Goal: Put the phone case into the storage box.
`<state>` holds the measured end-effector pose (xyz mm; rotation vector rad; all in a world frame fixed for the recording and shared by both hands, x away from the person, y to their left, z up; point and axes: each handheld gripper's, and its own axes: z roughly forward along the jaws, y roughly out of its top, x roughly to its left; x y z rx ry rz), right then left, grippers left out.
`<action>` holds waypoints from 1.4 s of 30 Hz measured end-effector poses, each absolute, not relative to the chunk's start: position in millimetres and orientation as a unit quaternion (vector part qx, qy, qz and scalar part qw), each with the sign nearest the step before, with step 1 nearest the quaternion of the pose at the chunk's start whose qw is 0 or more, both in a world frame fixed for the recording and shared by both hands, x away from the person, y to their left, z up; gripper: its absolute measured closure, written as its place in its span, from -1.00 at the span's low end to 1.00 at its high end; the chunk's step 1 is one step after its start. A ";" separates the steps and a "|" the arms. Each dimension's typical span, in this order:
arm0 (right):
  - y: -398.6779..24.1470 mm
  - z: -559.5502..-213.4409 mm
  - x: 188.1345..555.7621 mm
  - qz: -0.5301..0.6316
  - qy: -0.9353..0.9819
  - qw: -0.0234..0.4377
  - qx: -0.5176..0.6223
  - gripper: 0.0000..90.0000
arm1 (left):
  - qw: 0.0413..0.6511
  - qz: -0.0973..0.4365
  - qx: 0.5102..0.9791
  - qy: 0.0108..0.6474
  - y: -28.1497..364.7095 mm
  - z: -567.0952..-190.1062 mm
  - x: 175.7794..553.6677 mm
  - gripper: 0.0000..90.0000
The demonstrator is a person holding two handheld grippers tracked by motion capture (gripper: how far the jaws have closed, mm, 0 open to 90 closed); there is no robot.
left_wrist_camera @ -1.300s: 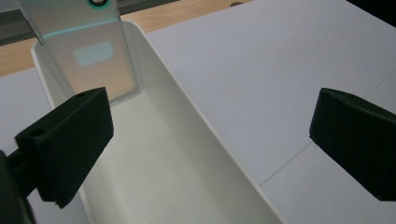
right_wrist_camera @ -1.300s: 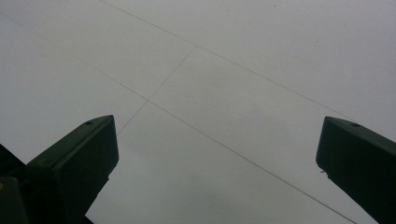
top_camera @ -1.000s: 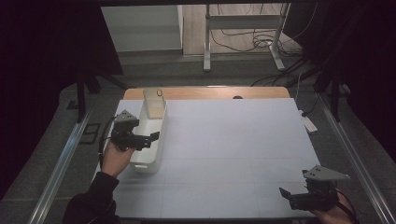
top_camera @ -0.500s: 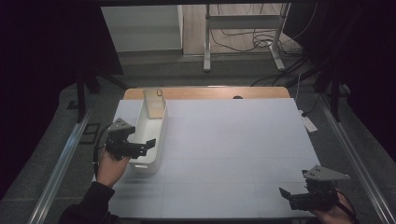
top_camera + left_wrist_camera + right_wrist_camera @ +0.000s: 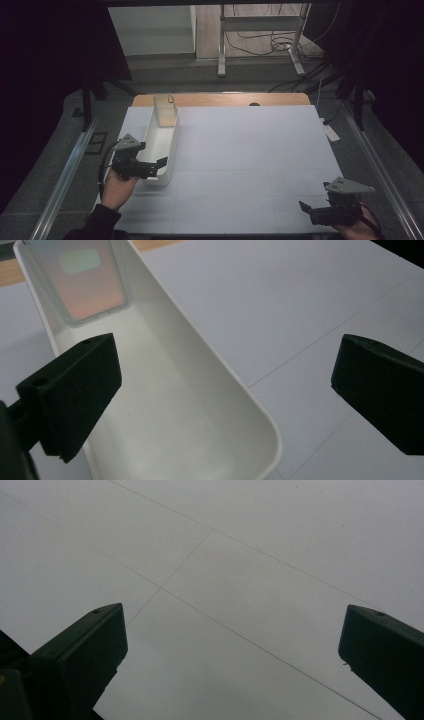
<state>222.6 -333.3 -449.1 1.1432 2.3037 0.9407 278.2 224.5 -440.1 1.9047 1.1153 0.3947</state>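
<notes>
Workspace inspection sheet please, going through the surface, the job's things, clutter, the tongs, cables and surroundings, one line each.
Surface: white table top with thin grid lines; a wooden strip shows along its far edge.
Job's things: long white tray at the table's left side, running near to far; a flat pale card leans in its far end.
Clutter: a small dark spot on the wooden strip, too small to tell.
Tongs: left tongs open, jaws either side of the tray's near end; right tongs open above bare table at the near right corner.
Cables: a tangle of cables on the floor beyond the table.
Surroundings: metal frame legs behind; dark on both sides.
</notes>
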 end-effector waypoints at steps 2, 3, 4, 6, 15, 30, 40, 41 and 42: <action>-333.6 -449.0 222.6 0.337 0.824 0.201 0.410 -1.00 | 0.434 0.159 0.765 0.449 225.1 -440.5 274.6 -0.99; -333.8 -449.0 222.7 0.336 0.824 0.200 0.410 -1.00 | 0.434 0.159 0.764 0.450 225.5 -440.7 272.8 -0.99; -333.7 -449.1 222.8 0.336 0.824 0.200 0.410 -1.00 | 0.435 0.159 0.764 0.450 225.9 -440.8 271.5 -0.99; -333.6 -449.1 222.9 0.336 0.824 0.200 0.410 -1.00 | 0.436 0.158 0.763 0.451 226.9 -441.4 268.4 -0.99; -333.0 -449.3 223.2 0.333 0.824 0.201 0.412 -1.00 | 0.428 0.163 0.765 0.452 227.2 -443.7 257.9 -0.99; -333.4 -449.2 223.4 0.333 0.822 0.202 0.416 -1.00 | 0.428 0.162 0.762 0.458 232.4 -445.9 241.1 -0.99; -333.6 -449.1 223.4 0.332 0.821 0.202 0.419 -1.00 | 0.425 0.158 0.760 0.465 236.7 -450.5 230.7 -0.99; -333.6 -449.1 223.5 0.332 0.821 0.202 0.419 -1.00 | 0.425 0.158 0.760 0.466 237.2 -451.0 229.0 -0.99; -333.7 -449.1 223.5 0.332 0.821 0.202 0.419 -1.00 | 0.424 0.158 0.760 0.467 237.4 -451.3 227.7 -0.99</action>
